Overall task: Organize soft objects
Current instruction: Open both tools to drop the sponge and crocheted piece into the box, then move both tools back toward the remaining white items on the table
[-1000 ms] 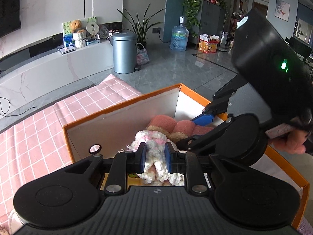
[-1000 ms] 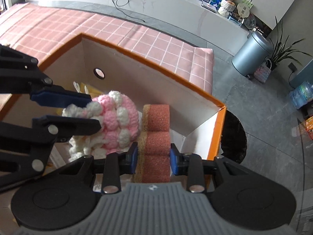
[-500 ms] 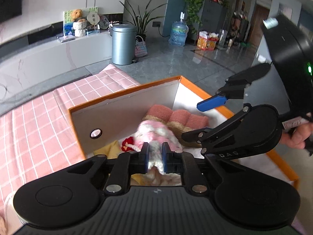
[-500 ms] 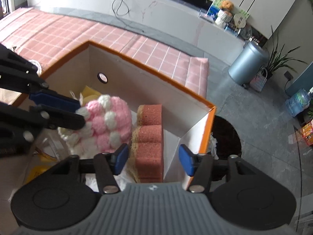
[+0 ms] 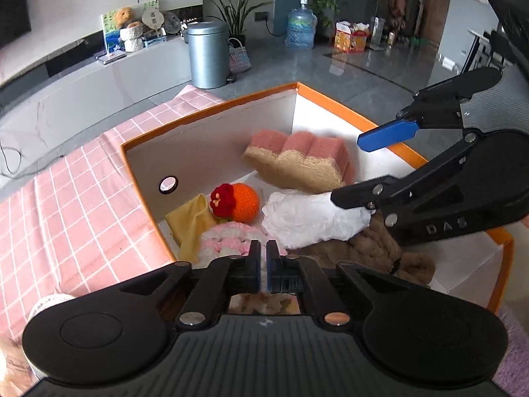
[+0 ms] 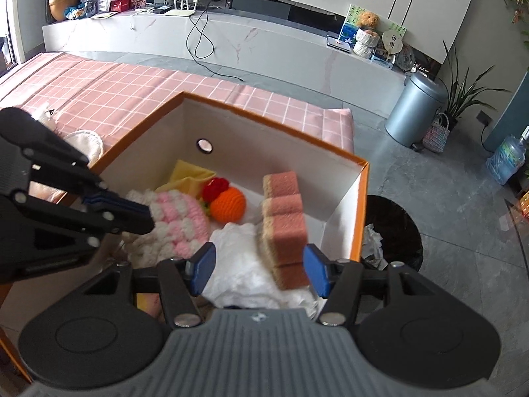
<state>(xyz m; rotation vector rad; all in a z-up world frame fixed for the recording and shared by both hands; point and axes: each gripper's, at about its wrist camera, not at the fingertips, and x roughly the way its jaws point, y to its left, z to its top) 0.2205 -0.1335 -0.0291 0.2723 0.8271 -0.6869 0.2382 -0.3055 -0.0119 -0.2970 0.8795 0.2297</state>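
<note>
Pink-and-tan sponge (image 6: 286,228) has been let go into the orange-rimmed box (image 6: 362,205) and is seen leaning against the inner wall at the box's 2 o'clock corner, one end resting on crumpled white plastic (image 6: 251,274). The right gripper (image 6: 259,269) is held with its blue pads wide apart on either side of the sponge; no pad can be seen pressing on it, so the sponge is judged released. The left gripper (image 5: 263,266) is shut, its pads nearly meeting just over the pink-and-white crocheted piece (image 5: 231,240); whether a strand of yarn is pinched between them cannot be told from either view.

Around these lie an orange crocheted ball with a red flower (image 5: 239,203) toward 11 o'clock, a yellow cloth (image 5: 191,221) at the box's 10 o'clock side, and a brown knit item (image 5: 367,248) under the plastic.

For the step in hand to be done well, the open gripper should be lifted straight clear so the leaning sponge is not dragged or tipped. Before the closed gripper is withdrawn, it should be checked that no yarn is snagged, since the crochet could be pulled back out. Remaining soft items on the pink checked table (image 6: 109,92) would then be fetched.
</note>
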